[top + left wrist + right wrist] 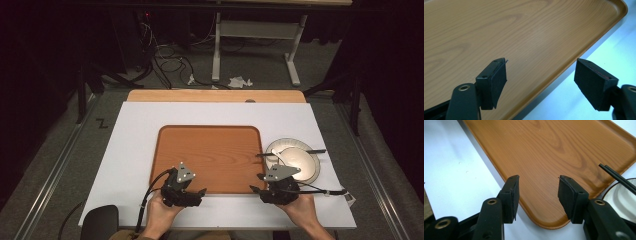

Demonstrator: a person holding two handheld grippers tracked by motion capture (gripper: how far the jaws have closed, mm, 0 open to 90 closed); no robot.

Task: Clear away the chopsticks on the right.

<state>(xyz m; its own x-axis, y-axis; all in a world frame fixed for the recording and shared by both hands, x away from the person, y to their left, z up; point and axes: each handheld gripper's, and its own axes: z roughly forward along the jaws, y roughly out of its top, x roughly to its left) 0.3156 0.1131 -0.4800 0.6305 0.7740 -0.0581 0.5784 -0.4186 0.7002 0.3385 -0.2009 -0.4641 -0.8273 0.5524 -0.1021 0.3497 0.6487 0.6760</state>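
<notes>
A wood-grain tray (207, 155) lies empty in the middle of the white table top. My left gripper (199, 186) hovers at the tray's near edge, left of centre, and is open. In the left gripper view its jaws (540, 67) stand wide, one over the tray (524, 32) and one over the white surface, with nothing between them. My right gripper (257, 183) is at the tray's near right corner, also open. In the right gripper view its jaws (539, 182) frame the rounded corner of the tray (549, 150) without touching it.
A white bowl (295, 161) with black chopsticks (292, 152) laid across it sits just right of the tray; the bowl's rim (621, 200) and the chopsticks (616, 177) show at the right of the right gripper view. Bare white table (135, 150) surrounds the tray.
</notes>
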